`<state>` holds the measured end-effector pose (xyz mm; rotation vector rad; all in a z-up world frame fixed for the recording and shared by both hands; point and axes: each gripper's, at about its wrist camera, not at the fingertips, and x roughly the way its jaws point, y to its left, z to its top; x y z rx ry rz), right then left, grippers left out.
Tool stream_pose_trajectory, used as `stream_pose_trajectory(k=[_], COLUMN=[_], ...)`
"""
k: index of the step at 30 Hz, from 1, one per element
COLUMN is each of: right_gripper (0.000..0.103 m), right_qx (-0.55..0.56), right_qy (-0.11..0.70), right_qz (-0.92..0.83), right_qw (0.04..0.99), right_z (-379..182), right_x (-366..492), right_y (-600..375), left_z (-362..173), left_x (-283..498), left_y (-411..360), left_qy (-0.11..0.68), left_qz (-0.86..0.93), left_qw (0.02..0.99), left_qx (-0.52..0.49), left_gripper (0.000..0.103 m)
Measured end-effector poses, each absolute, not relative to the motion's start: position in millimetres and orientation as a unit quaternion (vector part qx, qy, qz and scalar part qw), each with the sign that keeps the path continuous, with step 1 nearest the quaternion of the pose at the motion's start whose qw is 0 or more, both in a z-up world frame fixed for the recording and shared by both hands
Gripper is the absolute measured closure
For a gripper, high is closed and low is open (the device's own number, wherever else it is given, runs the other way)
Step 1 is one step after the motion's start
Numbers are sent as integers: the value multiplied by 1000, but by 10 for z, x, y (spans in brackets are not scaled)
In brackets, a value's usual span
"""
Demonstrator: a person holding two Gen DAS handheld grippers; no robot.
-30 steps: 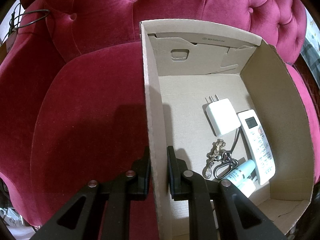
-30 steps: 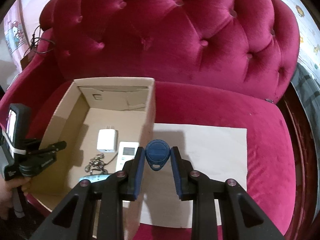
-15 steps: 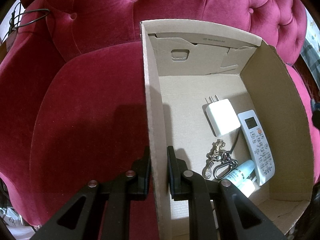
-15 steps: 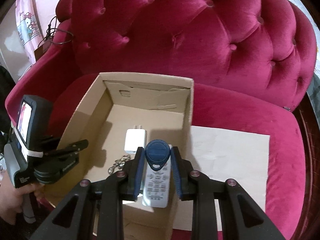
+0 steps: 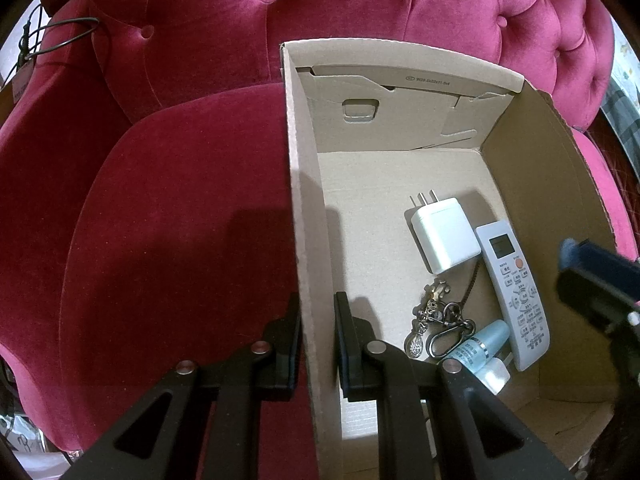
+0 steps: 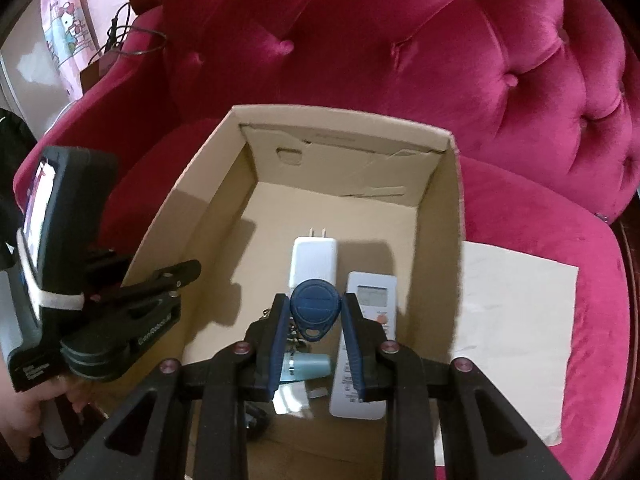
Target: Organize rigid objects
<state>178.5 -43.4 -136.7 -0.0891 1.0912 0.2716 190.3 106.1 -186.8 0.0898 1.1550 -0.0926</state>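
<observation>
An open cardboard box stands on a red velvet sofa. In it lie a white charger, a white remote, a metal keychain and a light blue bottle. My left gripper is shut on the box's left wall. My right gripper is shut on a blue key fob and holds it above the box's contents. It shows at the right edge of the left wrist view.
A flat sheet of cardboard lies on the seat right of the box. The tufted sofa back rises behind. The sofa's left armrest carries a black cable.
My right gripper has carried the blue key fob leftward from over the flat cardboard sheet to over the inside of the box. My left gripper and the box have stayed still.
</observation>
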Motion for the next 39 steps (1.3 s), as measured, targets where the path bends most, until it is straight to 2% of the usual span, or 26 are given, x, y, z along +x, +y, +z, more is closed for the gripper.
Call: stream_pose_trajectory(k=[27, 31, 39], right_gripper=[74, 68, 65], right_qx=[-34, -31, -38], right_qy=[536, 533, 519], right_qz=[126, 130, 130], right_qw=[834, 835, 844], right_z=[-1704, -1673, -1537], right_x=[1825, 1811, 1773], right_y=[-295, -293, -278], left_z=[-1868, -1869, -1867], left_x=[1910, 1910, 1903], left_y=[1052, 1036, 1027], left_qy=[545, 545, 544], left_qz=[-44, -43, -43], left_qw=[836, 836, 836], left_qx=[45, 46, 48], left_gripper=[87, 87, 87])
